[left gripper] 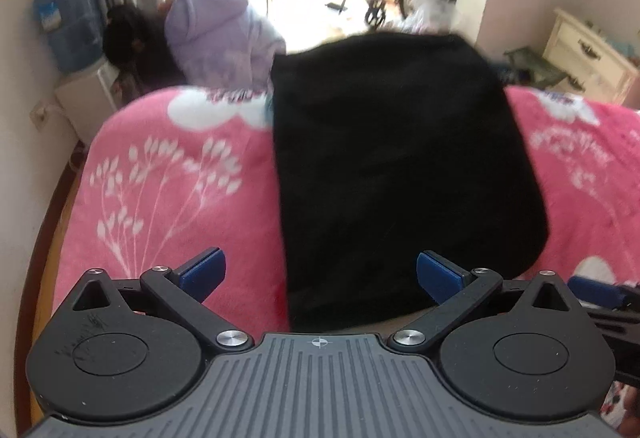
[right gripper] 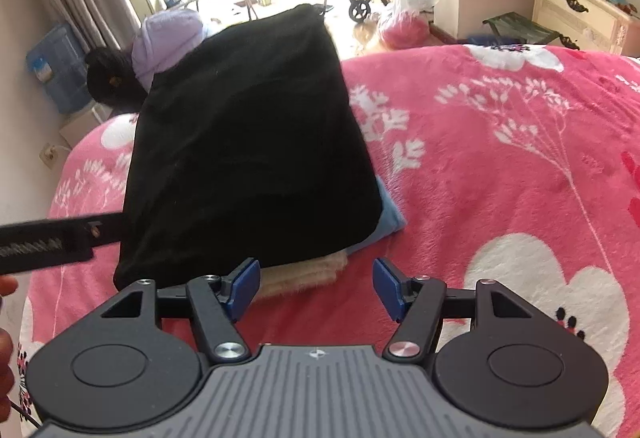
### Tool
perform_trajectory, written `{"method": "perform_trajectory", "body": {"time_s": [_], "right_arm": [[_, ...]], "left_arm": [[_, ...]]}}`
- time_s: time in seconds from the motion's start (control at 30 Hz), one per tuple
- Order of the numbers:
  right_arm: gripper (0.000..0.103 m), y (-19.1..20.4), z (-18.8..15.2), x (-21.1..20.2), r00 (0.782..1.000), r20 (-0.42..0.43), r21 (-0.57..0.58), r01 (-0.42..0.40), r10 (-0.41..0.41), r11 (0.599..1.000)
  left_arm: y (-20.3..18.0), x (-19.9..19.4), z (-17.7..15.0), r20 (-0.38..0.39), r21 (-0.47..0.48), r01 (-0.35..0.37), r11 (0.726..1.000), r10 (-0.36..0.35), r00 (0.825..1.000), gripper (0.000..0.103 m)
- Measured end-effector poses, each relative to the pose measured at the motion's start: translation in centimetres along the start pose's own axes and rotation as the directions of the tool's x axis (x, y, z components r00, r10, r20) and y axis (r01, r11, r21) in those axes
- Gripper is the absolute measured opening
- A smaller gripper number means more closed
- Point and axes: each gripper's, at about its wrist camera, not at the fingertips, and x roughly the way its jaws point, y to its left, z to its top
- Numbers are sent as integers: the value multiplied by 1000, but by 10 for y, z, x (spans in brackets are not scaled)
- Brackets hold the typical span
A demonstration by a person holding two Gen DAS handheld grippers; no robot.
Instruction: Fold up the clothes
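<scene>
**Both tools spread over a folded black garment on the bed**

The left tool (left gripper: pixel 320 276) has its blue pads spread wide with nothing pinched; the near edge of the black garment (left gripper: pixel 400 166) lies between and just ahead of them. The right tool (right gripper: pixel 316 288) is likewise spread and empty, over pink blanket (right gripper: pixel 500 178), with the garment ahead and to its left.

The garment lies folded flat on the bed, its long axis running away from both tools toward the bright doorway. In the right wrist view it sits on top of a beige cloth (right gripper: pixel 308 274) and a light blue cloth (right gripper: pixel 390 216), whose edges stick out just ahead of the right tool.

No brand or label can be read; the printed marks on the blanket are too blurred.

Beyond the garment, to the left, sits a lilac hooded garment (left gripper: pixel 216 34).
</scene>
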Motion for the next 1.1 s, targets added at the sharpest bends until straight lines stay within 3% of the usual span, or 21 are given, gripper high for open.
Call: {"method": "perform_trajectory", "body": {"time_s": [0.2, 1.1], "right_arm": [[66, 7, -3, 11, 999, -38, -17, 35, -36, 999], [69, 14, -6, 13, 996, -41, -73, 72, -75, 995]], "left_arm": [[5, 11, -7, -54, -31, -15, 999, 13, 998, 103], [-4, 13, -11, -67, 0, -9, 1000, 9, 998, 103]]}}
